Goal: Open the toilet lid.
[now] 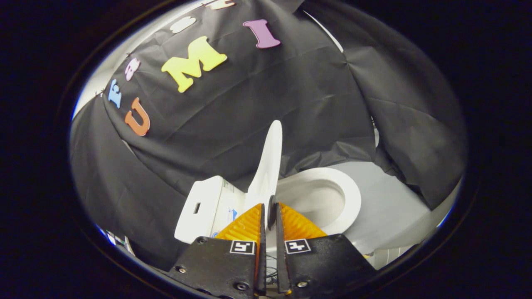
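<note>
Gripper [271, 207] nipped narrow on the toilet lid's [268, 166] near edge. Lid stands raised, nearly upright over the open bowl [332, 182], tank [203, 207] beside it. I judge the pinch steadies the swing.

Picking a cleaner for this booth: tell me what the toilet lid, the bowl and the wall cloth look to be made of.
Toilet lid, raised on edge, the gripper shut on its rim: probably smooth white plastic, thin with a soft sheen. Bowl: looks like glazed ceramic, glossy white, thick rounded rim; could be plastic. Wall cloth: thin black fabric, matte, creased and folded.
</note>
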A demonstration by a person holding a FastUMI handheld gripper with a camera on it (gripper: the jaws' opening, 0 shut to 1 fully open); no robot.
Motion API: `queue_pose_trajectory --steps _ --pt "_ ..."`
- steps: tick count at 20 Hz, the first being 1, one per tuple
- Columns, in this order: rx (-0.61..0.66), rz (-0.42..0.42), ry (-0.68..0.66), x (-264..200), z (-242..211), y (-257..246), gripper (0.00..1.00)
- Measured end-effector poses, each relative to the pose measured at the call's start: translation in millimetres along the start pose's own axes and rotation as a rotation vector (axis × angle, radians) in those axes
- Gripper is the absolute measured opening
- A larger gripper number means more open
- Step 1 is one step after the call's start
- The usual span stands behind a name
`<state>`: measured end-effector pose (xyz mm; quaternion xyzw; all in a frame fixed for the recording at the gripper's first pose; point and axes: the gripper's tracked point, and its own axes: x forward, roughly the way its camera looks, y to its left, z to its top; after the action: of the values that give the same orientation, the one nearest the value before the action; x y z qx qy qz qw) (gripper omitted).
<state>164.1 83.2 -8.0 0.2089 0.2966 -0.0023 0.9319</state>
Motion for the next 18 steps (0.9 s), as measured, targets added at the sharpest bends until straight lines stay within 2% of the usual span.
queue_pose_trajectory --steps 10,18 --pt "-0.138 -0.048 -0.018 -1 2 43 0.13" --pt "-0.19 -0.032 -0.02 0 5 79 0.13"
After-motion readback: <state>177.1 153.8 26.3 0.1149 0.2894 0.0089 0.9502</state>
